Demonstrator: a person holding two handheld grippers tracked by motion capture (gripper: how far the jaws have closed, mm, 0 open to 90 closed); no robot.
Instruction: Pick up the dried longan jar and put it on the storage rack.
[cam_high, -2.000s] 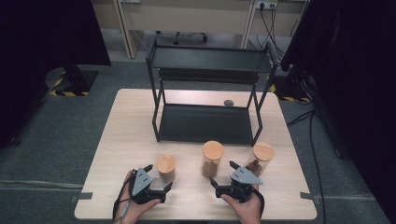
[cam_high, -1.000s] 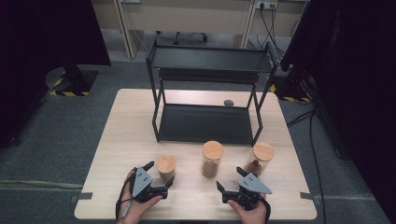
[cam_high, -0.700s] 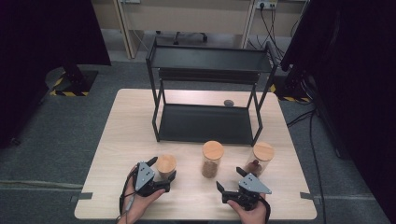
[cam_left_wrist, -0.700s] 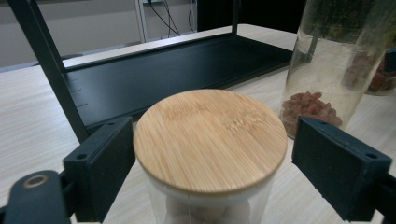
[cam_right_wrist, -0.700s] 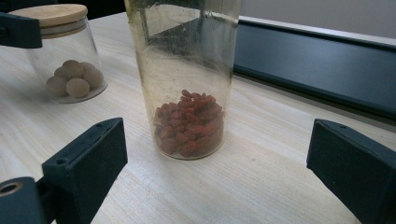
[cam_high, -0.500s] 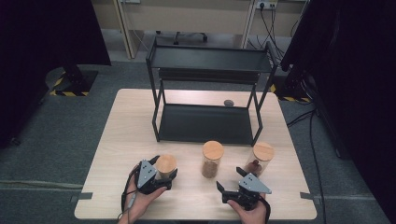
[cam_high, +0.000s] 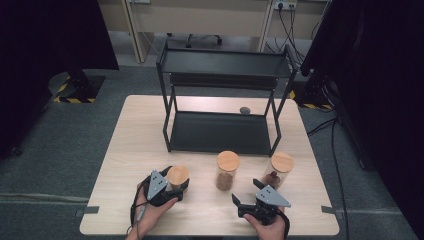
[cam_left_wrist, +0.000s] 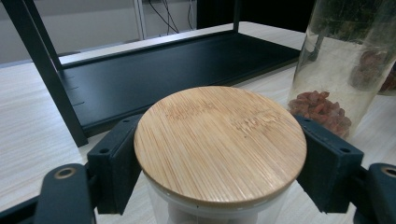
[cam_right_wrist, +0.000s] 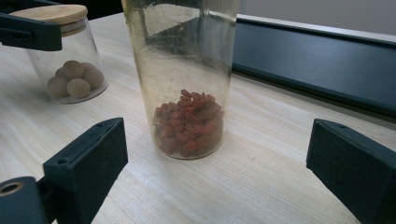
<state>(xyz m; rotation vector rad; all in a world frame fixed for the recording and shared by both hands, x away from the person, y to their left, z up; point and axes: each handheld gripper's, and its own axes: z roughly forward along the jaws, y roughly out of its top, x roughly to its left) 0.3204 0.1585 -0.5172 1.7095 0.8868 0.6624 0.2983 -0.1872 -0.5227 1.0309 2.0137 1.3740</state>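
Observation:
A short glass jar with a bamboo lid (cam_high: 178, 175) (cam_left_wrist: 219, 140) stands at the front left of the table, round pale balls inside it (cam_right_wrist: 70, 81). My left gripper (cam_high: 177, 184) (cam_left_wrist: 219, 163) has just been closing and is now shut on this jar, its pads (cam_left_wrist: 114, 161) pressing just under the lid on both sides. A tall lidded jar of red dried berries (cam_high: 227, 171) (cam_right_wrist: 184, 79) stands in the middle. My right gripper (cam_high: 246, 191) (cam_right_wrist: 219, 161) is open a little in front of it, touching nothing.
A third lidded jar (cam_high: 280, 170) stands at the right. Behind the jars is a black two-shelf metal rack (cam_high: 220, 132) (cam_left_wrist: 154, 70), with a small dark object (cam_high: 245, 110) on the table behind it. The table's front edge lies close under both hands.
My left gripper moved forward around the short jar and its jaws closed on it. The right gripper shifted slightly to the right early on, then stayed still.

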